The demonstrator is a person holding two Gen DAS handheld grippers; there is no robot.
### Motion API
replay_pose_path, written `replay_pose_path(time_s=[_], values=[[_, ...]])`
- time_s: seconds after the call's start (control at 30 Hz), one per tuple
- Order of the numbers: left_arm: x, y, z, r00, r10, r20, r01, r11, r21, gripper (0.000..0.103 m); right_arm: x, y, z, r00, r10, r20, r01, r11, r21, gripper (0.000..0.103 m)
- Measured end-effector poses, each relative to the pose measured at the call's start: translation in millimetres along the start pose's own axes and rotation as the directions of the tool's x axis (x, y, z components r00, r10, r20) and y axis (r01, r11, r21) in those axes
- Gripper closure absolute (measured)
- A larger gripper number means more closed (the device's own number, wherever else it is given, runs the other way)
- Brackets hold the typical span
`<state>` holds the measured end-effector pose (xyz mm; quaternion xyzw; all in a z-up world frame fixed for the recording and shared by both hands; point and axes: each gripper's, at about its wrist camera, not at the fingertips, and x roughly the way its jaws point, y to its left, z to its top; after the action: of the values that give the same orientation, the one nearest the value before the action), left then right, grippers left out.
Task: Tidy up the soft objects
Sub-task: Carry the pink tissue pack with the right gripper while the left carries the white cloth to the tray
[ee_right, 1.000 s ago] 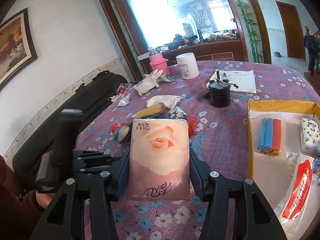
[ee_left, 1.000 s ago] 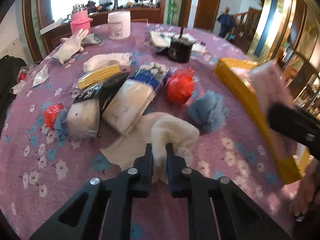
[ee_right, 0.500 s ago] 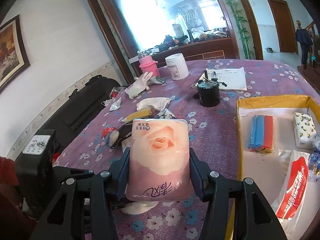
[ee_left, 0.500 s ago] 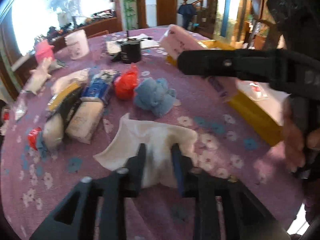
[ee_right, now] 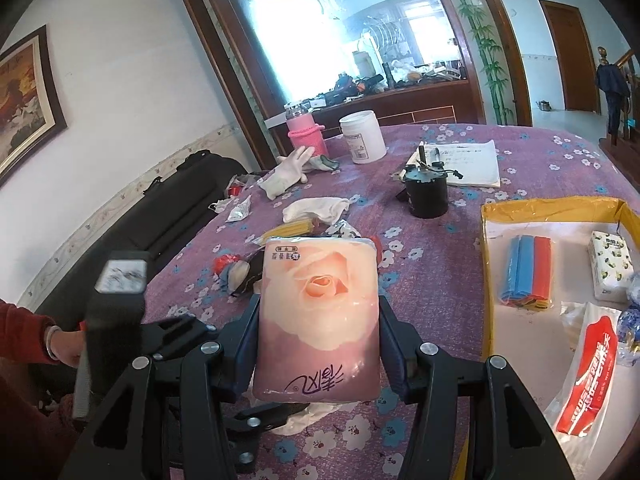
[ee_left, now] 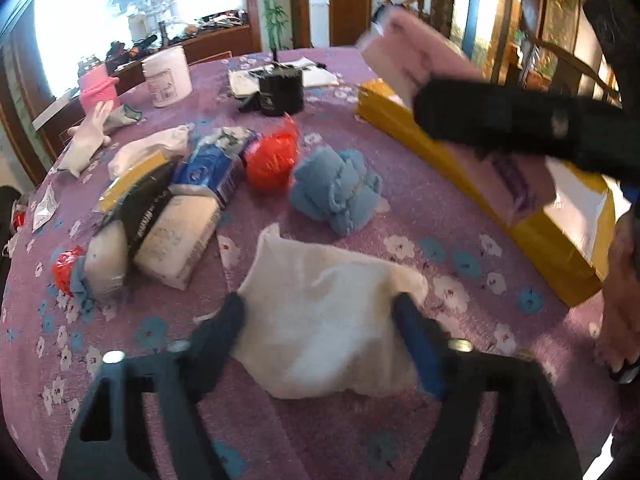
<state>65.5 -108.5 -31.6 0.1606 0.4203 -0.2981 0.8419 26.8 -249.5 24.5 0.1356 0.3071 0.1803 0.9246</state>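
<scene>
A white cloth (ee_left: pixel 328 320) lies flat on the purple flowered tablecloth (ee_left: pixel 460 208). It sits between the fingers of my left gripper (ee_left: pixel 320 312), whose jaws are opening; the pads no longer pinch it. My right gripper (ee_right: pixel 318 316) is shut on a pink tissue pack with a rose print (ee_right: pixel 320 288) and holds it upright above the table. In the left wrist view that pink pack (ee_left: pixel 416 52) hovers over the near wall of the yellow box (ee_left: pixel 404 124). The white cloth (ee_right: pixel 304 416) peeks out below the pack in the right wrist view.
The yellow box (ee_right: pixel 486 240) holds a blue-and-red pack (ee_right: pixel 526 272), a small tissue pack (ee_right: pixel 610 264) and a red-and-white bag (ee_right: pixel 588 376). A blue cloth ball (ee_left: pixel 336 192), a red bag (ee_left: pixel 272 160), several wrapped packs, a black motor (ee_left: pixel 280 92), a white jar (ee_left: pixel 166 76) and a glove (ee_left: pixel 86 140) crowd the table.
The left jaws went from pinched on a fold of the white cloth to wide apart, and the cloth now lies spread flat. The left gripper rolled and shifted. The right gripper kept still.
</scene>
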Motion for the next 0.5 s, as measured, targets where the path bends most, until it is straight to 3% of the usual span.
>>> replay_pose_path(time_s=[0.07,0.17,0.23,0.3,0.37,0.5], values=[[2,-5,-2,1.000,-0.026,-0.015,0.027,0.999,0.019,0.063,-1,0,0,1.000,-0.001,0.004,0.001,1.000,0.001,0.045],[1,-10,-4,1.000,0.000,-0.005,0.000,0.999,0.041,0.066,-2,0,0,1.000,-0.001,0.006,0.001,1.000,0.002,0.045],[0,-8,-5,1.000,0.005,-0.002,-0.005,1.000,0.029,0.075,-3,1,0,1.000,-0.004,0.008,0.004,1.000,0.002,0.045],[-5,-1,-5,1.000,0.000,0.018,0.000,1.000,-0.004,0.093,-2,1,0,1.000,-0.007,0.006,0.007,1.000,0.003,0.045],[-8,9,-4,0.999,-0.028,0.029,0.030,0.998,-0.061,0.093,-1,1,0,1.000,-0.014,-0.001,0.014,1.000,0.002,0.045],[-18,17,-3,0.996,0.012,0.083,-0.003,0.994,-0.108,0.093,3,1,-1,0.998,-0.052,-0.016,0.052,0.999,-0.007,0.045]])
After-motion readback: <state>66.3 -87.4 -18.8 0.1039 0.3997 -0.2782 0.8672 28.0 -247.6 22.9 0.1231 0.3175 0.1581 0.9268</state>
